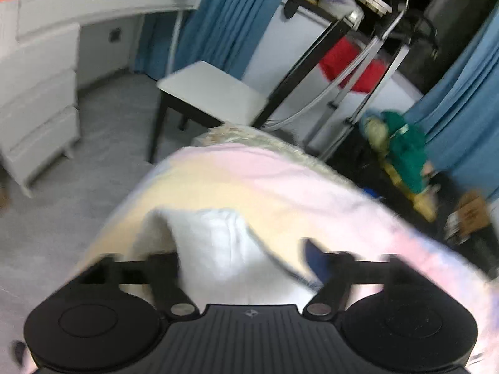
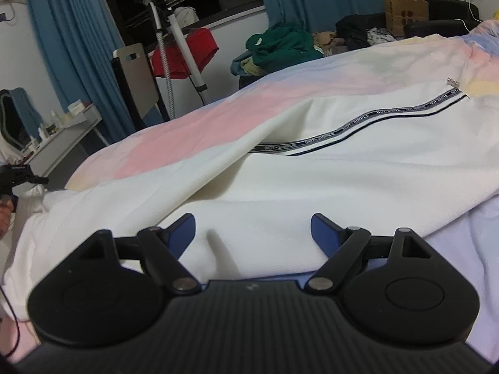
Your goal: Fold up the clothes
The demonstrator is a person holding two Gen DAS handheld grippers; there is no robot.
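Observation:
White trousers with a black lettered side stripe lie spread on a pastel pink and yellow bed sheet. My right gripper is open just above the near edge of the white cloth, its blue fingertips apart. In the blurred left wrist view, my left gripper is open around a raised fold of the white cloth; one blue fingertip shows, the other is hidden by cloth. The left gripper also shows at the right wrist view's far left edge.
A chair stands past the bed's end, with white drawers to its left. A clothes stand with a red garment, blue curtains, a green clothes heap and a paper bag lie beyond the bed.

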